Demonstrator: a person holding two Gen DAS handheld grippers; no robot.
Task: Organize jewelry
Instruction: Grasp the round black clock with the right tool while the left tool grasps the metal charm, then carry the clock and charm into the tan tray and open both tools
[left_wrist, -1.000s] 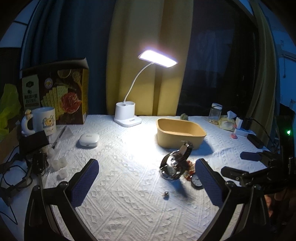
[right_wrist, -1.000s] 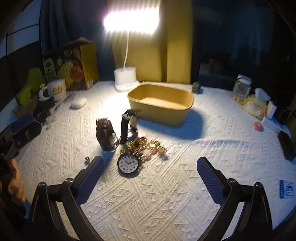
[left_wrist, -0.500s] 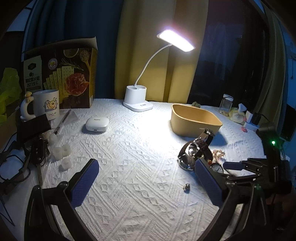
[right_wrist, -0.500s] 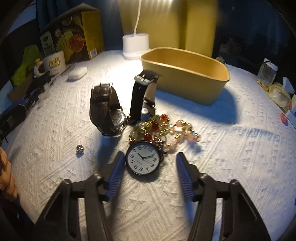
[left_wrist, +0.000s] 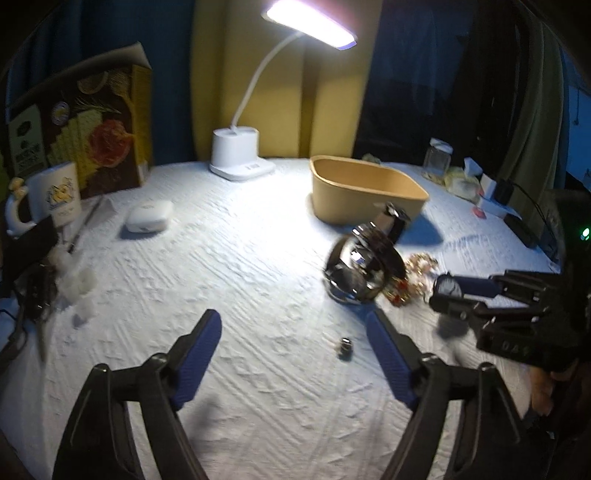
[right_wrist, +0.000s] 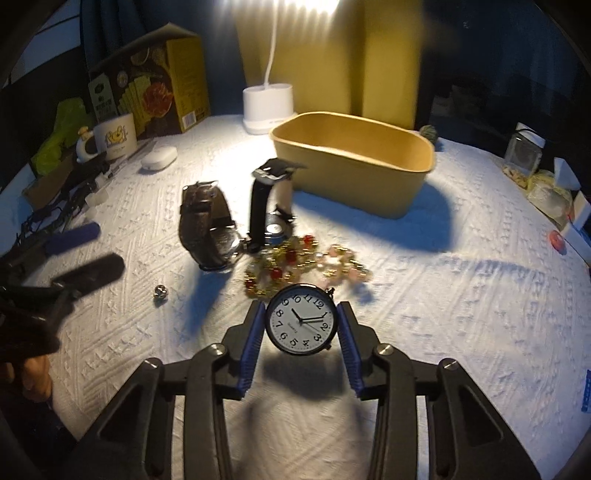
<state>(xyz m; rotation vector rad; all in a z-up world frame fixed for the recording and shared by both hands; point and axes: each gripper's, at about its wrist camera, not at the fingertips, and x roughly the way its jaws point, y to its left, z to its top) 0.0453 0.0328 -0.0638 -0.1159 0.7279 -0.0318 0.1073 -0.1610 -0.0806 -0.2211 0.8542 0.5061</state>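
Observation:
My right gripper (right_wrist: 301, 325) is shut on a round white-faced pocket watch (right_wrist: 301, 320) and holds it just above the white cloth. Behind it lie a beaded bracelet pile (right_wrist: 303, 262), a brown-strap wristwatch (right_wrist: 208, 230) and a black-strap wristwatch (right_wrist: 266, 206). A tan oval bin (right_wrist: 354, 162) stands further back. A small silver bead (right_wrist: 160, 291) lies to the left. My left gripper (left_wrist: 295, 354) is open and empty, low over the cloth near the bead (left_wrist: 346, 347) and the wristwatches (left_wrist: 364, 266). The right gripper (left_wrist: 454, 295) shows at the right of the left wrist view.
A white desk lamp (left_wrist: 240, 155) stands at the back. A cracker box (left_wrist: 81, 125), a mug (left_wrist: 59, 195), a white earbud case (left_wrist: 147, 216) and cables (left_wrist: 33, 291) are on the left. A glass jar (right_wrist: 522, 155) and small packets sit at the right edge.
My right gripper has closed on the pocket watch and lifted it slightly off the cloth. My left gripper has narrowed its opening and moved toward the watches.

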